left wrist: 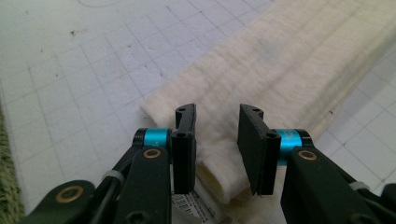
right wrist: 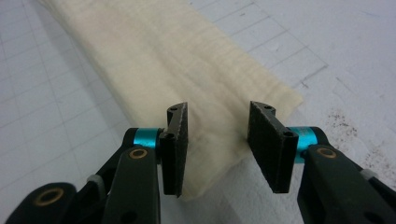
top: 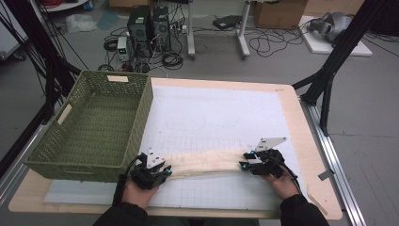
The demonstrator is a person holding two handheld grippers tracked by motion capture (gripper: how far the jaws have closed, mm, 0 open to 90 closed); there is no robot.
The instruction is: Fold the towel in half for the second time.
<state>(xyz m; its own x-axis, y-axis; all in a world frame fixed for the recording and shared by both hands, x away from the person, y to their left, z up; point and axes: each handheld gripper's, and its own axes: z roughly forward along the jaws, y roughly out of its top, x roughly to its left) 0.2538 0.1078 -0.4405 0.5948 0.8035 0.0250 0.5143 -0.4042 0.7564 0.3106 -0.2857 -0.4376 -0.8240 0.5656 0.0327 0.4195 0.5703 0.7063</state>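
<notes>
A cream cloth (top: 207,162), folded into a long narrow strip, lies flat across the white grid mat (top: 221,113) near the table's front. My left gripper (top: 165,173) is at the strip's left end and my right gripper (top: 243,162) at its right end. In the left gripper view the jaws (left wrist: 217,114) stand apart over the folded end of the cloth (left wrist: 289,60), and the pads do not press on it. A white label shows under that end. The right gripper (right wrist: 218,109) is likewise open, its jaws straddling the cloth's (right wrist: 154,51) end without gripping it.
A green woven basket (top: 141,113), with nothing in it, stands on the table's left side, close behind my left gripper. The wooden table's right edge (top: 308,141) lies just beyond my right gripper. Computers, cables and black frame legs are on the floor behind.
</notes>
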